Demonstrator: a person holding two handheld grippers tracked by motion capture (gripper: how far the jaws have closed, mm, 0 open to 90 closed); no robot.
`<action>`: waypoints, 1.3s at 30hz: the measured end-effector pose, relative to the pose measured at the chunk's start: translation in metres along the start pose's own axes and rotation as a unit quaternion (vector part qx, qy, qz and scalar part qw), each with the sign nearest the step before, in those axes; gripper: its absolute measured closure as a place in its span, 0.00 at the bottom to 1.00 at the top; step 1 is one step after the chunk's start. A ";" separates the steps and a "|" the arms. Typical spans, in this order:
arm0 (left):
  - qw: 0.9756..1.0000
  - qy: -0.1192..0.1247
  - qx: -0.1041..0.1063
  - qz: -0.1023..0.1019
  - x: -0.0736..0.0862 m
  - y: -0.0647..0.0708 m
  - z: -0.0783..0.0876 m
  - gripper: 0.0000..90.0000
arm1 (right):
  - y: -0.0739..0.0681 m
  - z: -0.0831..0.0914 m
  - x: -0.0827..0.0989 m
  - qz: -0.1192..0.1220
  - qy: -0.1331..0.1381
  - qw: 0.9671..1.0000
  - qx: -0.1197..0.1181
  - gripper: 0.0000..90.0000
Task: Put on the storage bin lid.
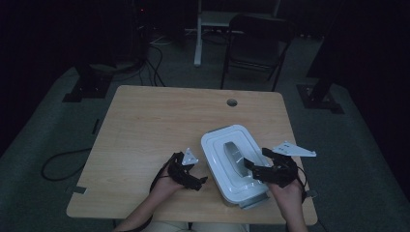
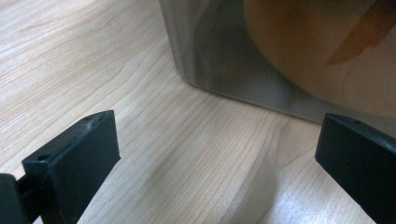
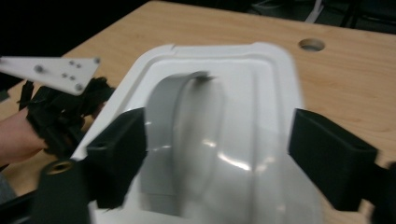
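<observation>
Apparently the right gripper [image 1: 250, 166] hung above the grey handle [image 1: 233, 153] of the white lidded box [image 1: 212, 142] near the table's [image 1: 145, 121] front edge, jaws apart and empty. The left gripper [image 1: 200, 180], also agape, waited beside its wall. Next, I judged, came closing squarely on the handle.

Dim lab-like room: bare wooden table [image 1: 145, 125], folding chair [image 1: 256, 43], floor cables [image 1: 154, 63], black stand bases [image 1: 84, 87].
</observation>
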State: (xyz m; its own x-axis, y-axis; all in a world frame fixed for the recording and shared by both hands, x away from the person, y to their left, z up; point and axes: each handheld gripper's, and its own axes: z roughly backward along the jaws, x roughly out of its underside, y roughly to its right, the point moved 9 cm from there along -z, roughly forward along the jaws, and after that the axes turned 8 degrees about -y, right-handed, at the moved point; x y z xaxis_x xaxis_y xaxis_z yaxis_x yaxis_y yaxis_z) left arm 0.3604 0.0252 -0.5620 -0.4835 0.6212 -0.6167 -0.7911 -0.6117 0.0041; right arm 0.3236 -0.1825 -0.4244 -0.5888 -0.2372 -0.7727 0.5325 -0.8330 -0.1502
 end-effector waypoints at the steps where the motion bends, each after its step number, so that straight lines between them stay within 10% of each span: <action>1: 1.000 0.002 0.002 0.001 -0.001 0.001 0.000 0.00 | 0.005 0.002 -0.001 -0.001 0.006 1.000 0.002 0.14; 9: 1.000 0.006 0.008 0.000 -0.004 0.004 0.002 0.00 | 0.052 0.002 0.000 -0.003 0.053 0.998 0.041 0.15; 26: 1.000 0.017 0.015 0.003 -0.011 0.007 0.004 0.00 | 0.139 -0.025 0.047 -0.065 0.027 0.991 0.116 0.15; 39: 1.000 0.013 0.013 0.002 -0.014 0.007 0.000 0.00 | 0.125 -0.070 0.093 -0.058 -0.032 0.995 0.077 0.14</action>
State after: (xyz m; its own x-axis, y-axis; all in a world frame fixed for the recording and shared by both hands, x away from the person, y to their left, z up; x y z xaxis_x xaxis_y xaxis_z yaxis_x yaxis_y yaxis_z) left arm 0.3620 0.0121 -0.5530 -0.4774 0.6058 -0.6365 -0.7987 -0.6011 0.0268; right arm 0.3779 -0.2738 -0.5586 -0.6808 -0.1626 -0.7142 0.3628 -0.9219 -0.1360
